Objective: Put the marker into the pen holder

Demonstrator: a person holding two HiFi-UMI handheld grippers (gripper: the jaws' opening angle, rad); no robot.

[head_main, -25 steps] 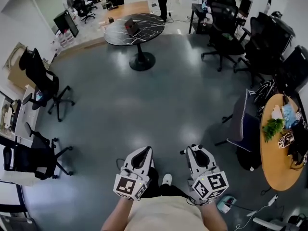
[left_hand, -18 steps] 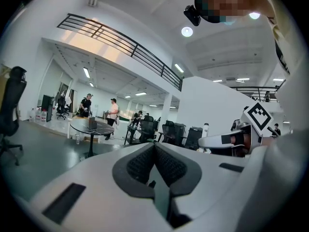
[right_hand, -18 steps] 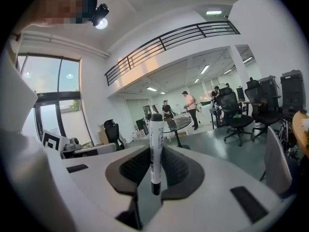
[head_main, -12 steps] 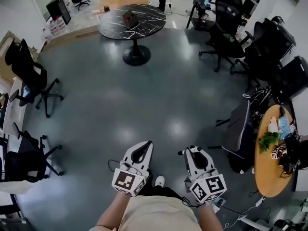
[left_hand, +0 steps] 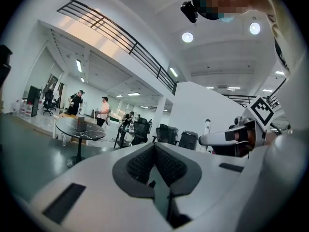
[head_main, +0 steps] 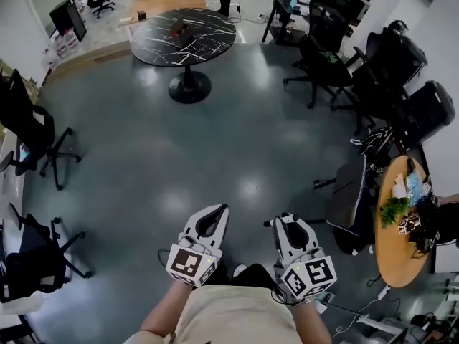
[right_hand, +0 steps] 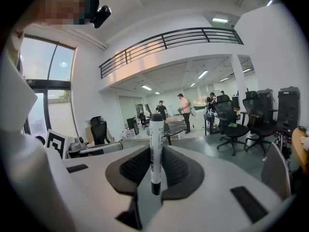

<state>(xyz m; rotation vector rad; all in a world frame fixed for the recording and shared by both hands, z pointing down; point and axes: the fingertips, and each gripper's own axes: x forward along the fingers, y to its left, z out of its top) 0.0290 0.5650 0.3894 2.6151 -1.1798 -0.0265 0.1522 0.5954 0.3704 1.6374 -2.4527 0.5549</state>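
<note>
Grey office floor (head_main: pixel 215 156) fills the head view, with no pen holder that I can pick out for certain.

The marker (right_hand: pixel 156 149) stands upright between the jaws of the right gripper (head_main: pixel 288 224), which are clamped on its lower barrel. It has a white barrel with dark print, a black cap on top and a dark butt end poking out below the pads. The left gripper (head_main: pixel 209 221) is just beside it, jaws closed on nothing. Both are held low in front of the person's body.

The step looks like a carry. It calls for a firm grip and an upright marker, so the butt end can drop straight into the holder.

Well ahead is a round black table (head_main: pixel 208 34) with a small box (head_main: pixel 177 29) on it, possibly the holder. Chairs (head_main: pixel 323 45) ring the floor.
</note>
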